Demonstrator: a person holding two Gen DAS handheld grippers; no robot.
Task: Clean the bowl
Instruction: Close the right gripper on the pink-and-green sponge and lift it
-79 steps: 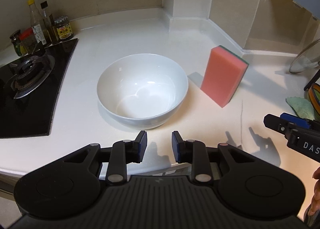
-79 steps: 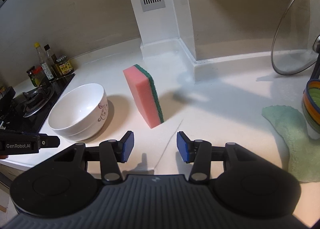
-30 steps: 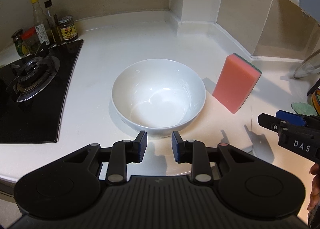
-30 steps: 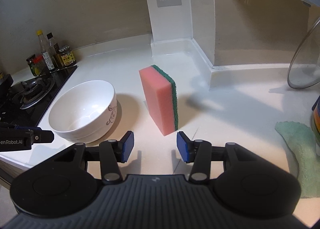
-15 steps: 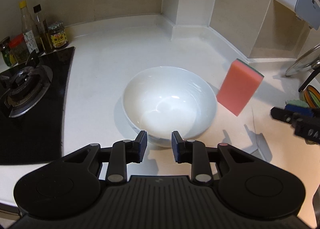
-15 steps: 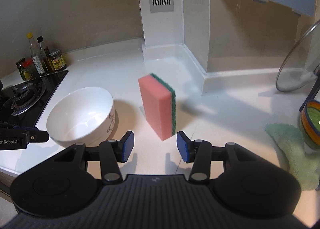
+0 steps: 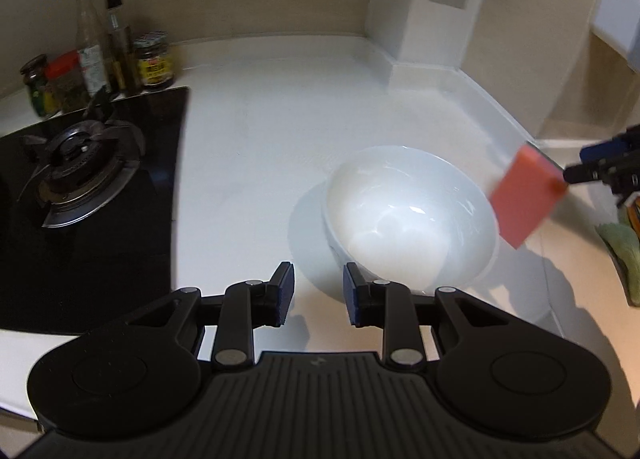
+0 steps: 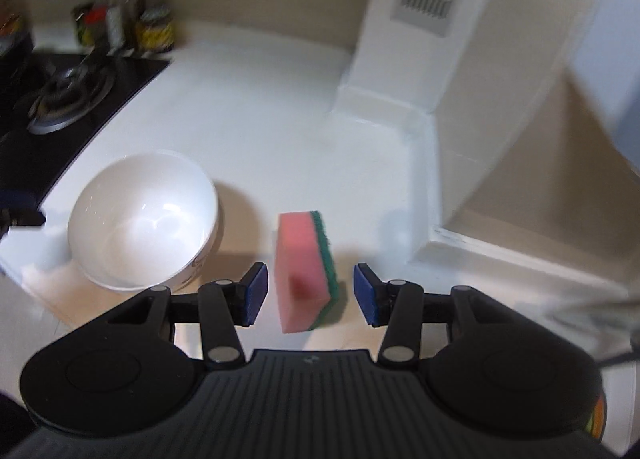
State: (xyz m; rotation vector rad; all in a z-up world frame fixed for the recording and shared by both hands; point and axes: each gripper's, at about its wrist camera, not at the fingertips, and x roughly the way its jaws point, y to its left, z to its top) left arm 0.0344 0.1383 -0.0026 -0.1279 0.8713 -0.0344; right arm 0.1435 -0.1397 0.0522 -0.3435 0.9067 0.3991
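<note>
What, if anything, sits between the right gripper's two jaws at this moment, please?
The pink-and-green sponge stands on edge between the open jaws of the right gripper, with a gap on each side; the right wrist view shows it.

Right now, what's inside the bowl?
The white bowl looks empty: only glossy glare shows inside. In the left wrist view, the left gripper hides its near rim.

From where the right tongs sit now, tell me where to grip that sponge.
Grip the sponge across its two broad faces, pink on one pad and green scourer on the other, near mid-height. It stands on a narrow edge between the open right tongs, so coming straight forward and closing should probably pinch its thin dimension without toppling it.
</note>
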